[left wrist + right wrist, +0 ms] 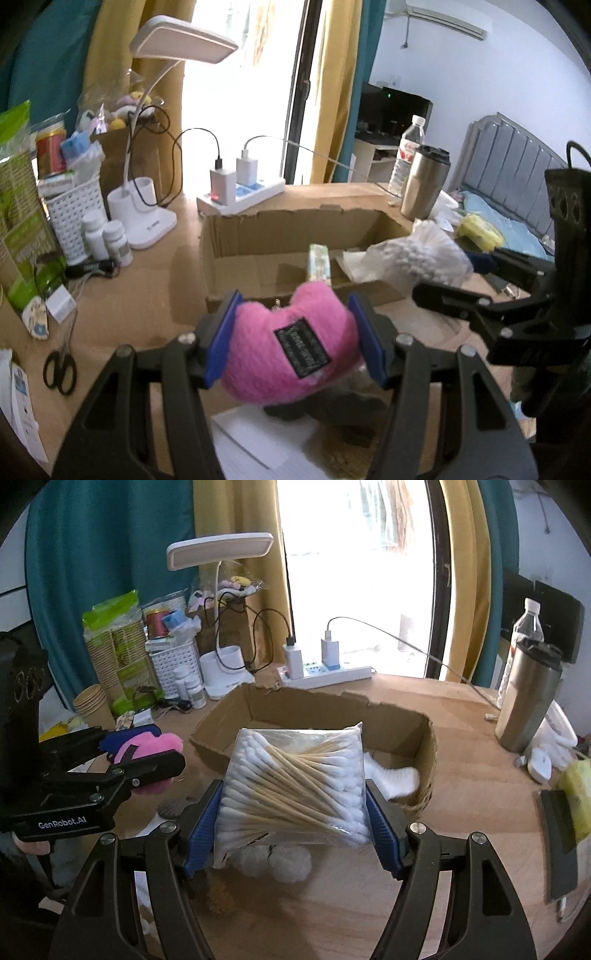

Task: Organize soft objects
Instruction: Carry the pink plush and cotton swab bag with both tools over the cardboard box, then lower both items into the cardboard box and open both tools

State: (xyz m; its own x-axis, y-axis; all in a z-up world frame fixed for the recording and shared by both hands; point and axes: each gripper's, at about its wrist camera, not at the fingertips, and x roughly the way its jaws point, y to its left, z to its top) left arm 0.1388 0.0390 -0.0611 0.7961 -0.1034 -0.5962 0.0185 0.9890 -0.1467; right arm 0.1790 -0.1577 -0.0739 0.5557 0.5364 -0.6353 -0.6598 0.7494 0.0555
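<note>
My left gripper (295, 339) is shut on a pink plush toy (291, 354) with a dark label, held above the desk just in front of the open cardboard box (236, 236). My right gripper (295, 823) is shut on a clear bag of cotton swabs (295, 786), held over the near edge of the same box (399, 716). The left gripper with the pink toy (155, 749) shows at the left of the right wrist view. The right gripper with the bag (417, 254) shows at the right of the left wrist view. White cotton items (395, 779) lie inside the box, and white cotton balls (273, 860) lie under the bag.
A desk lamp (147, 210), power strip (243, 195), white basket (74, 218), small bottles (107, 236) and scissors (59, 365) crowd the left. A steel tumbler (528, 698) and water bottle (528, 620) stand at the right. A small pack (319, 262) stands in the box.
</note>
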